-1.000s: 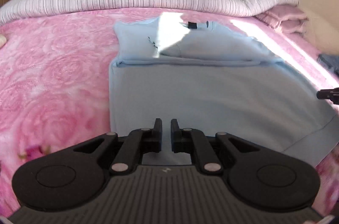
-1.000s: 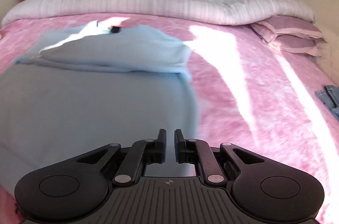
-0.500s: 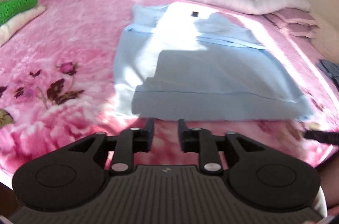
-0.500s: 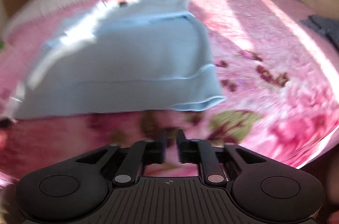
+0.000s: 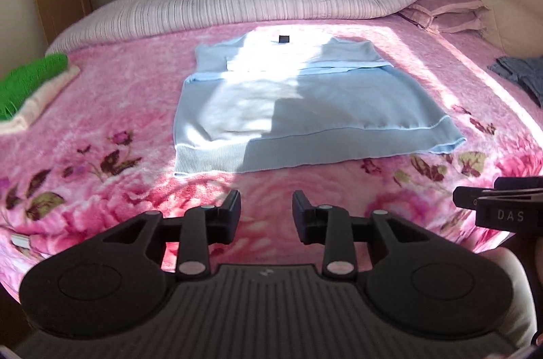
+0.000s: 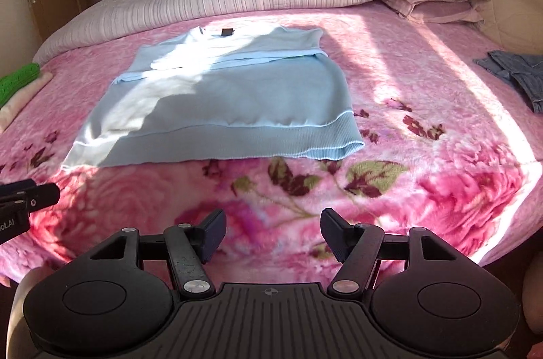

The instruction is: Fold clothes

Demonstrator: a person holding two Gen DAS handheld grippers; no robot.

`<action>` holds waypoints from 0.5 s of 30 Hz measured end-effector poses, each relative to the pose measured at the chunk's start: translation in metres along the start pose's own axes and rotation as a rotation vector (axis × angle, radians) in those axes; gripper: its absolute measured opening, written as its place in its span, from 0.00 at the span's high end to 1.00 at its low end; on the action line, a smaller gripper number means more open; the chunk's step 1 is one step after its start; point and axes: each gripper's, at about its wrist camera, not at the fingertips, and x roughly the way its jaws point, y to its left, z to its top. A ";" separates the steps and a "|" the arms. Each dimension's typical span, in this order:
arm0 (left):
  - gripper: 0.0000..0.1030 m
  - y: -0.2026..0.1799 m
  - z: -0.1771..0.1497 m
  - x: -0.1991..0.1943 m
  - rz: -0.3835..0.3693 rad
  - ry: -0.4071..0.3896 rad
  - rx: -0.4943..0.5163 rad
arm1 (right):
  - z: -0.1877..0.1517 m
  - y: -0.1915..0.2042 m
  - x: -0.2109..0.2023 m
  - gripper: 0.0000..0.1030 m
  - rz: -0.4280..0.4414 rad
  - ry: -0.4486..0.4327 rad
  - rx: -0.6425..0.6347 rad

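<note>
— Across the middle of both views, where did the garment lie?

— The light blue sweater (image 5: 298,107) lay flat on the pink floral blanket (image 5: 118,94), its long axis running from the ribbed hem (image 6: 217,145) at the lower part of the frame up toward the neck, where a small dark tag (image 5: 283,38) showed. The upper part looked folded over, with a pale edge crossing the garment below the neck. Sun fell across its left half.

— And the tongs?

— The left gripper (image 5: 266,211) hovered at the bottom centre of its view, jaws opening to a moderate gap, nothing but blanket between them, clear of the hem. The right gripper (image 6: 273,231) stood wider, jaws also opening, empty as well, over the flower print short of the sweater.

— Anything else around?

— A green and cream folded stack (image 5: 32,87) sat at the left edge, blue denim clothing (image 6: 519,73) at the right edge, and a striped duvet (image 5: 271,2) with pillows (image 6: 437,2) along the top. Each gripper's tip showed at the side of the other's view.
</note>
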 end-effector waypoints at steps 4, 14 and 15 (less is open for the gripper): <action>0.70 -0.007 -0.004 -0.011 0.001 -0.018 0.028 | -0.008 0.004 -0.011 0.37 -0.023 -0.018 -0.022; 0.69 -0.009 -0.011 -0.017 -0.008 -0.023 0.040 | -0.016 0.010 -0.024 0.37 -0.021 -0.030 -0.042; 0.69 -0.008 -0.011 -0.017 -0.008 -0.022 0.039 | -0.015 0.011 -0.025 0.37 -0.022 -0.031 -0.044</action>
